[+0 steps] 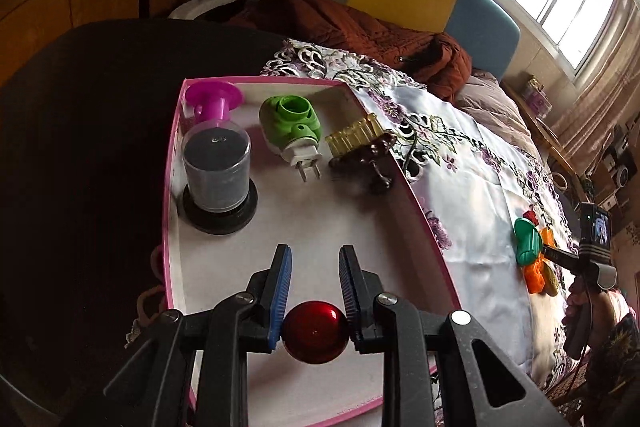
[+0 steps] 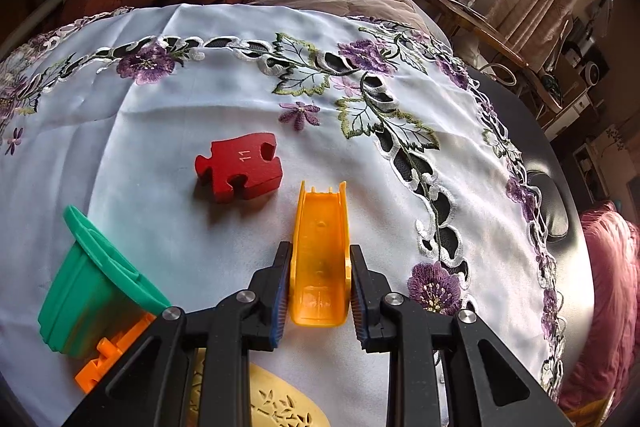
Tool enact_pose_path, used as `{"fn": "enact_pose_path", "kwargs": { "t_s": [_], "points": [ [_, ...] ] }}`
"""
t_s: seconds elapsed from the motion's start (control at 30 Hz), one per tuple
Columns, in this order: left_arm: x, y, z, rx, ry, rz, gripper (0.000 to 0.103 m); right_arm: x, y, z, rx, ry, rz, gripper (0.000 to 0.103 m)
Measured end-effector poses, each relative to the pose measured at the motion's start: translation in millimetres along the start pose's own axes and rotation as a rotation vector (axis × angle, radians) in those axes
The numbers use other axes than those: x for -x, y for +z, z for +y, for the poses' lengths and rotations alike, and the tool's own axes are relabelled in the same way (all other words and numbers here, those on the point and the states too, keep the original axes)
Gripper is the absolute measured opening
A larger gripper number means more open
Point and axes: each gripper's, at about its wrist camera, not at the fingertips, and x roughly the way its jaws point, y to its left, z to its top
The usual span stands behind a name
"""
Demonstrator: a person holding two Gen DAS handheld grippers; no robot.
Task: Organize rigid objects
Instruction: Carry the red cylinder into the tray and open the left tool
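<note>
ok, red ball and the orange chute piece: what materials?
Red ball: probably metal or metallised plastic, glossy; it shows sharp mirror-like highlights. Orange chute: moulded plastic, semi-gloss; thin walls, moulded ribs and slightly translucent edges suggest it.

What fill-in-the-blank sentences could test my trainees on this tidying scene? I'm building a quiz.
1. The left gripper is shut on a red ____.
2. The right gripper is shut on an ____ slide-shaped piece.
3. The red puzzle piece shows the number ____.
4. The green plug-in device lies inside the ____-rimmed tray.

Missing words: ball; orange; 11; pink
</note>
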Motion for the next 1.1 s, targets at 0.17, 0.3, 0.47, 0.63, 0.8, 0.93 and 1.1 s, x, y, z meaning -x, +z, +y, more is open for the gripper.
{"fn": "enact_pose_path", "kwargs": {
  "t_s": [0.17, 0.3, 0.47, 0.63, 0.8, 0.93, 1.1],
  "points": [
    [-18, 14, -9, -0.008, -0.017, 0.004, 0.024, 0, 0, 0, 0.003, -0.001, 0.000, 0.026],
    [-35, 32, -11, -0.011, 0.000, -0.007, 0.024, 0, 0, 0, 0.003, -0.002, 0.000, 0.027],
    [-55, 48, -8, -0.023, 0.049, -0.004, 0.024, 0, 0, 1, 0.006, -0.002, 0.002, 0.027],
    [-48, 57, -4, 0.000, 0.035, -0.042, 0.032, 1, 0, 1, 0.011, -0.005, 0.001, 0.027],
    [-22, 52, 1, -0.005, 0.043, -0.089, 0.033, 1, 1, 2, 0.014, -0.008, 0.001, 0.027],
    [-5, 30, -5, -0.080, 0.065, -0.093, 0.032, 1, 0, 2, 0.016, -0.010, 0.000, 0.027],
    [-5, -8, -9, -0.118, 0.034, 0.000, 0.026, 1, 0, 2, 0.020, -0.013, -0.001, 0.027]
  ]
}}
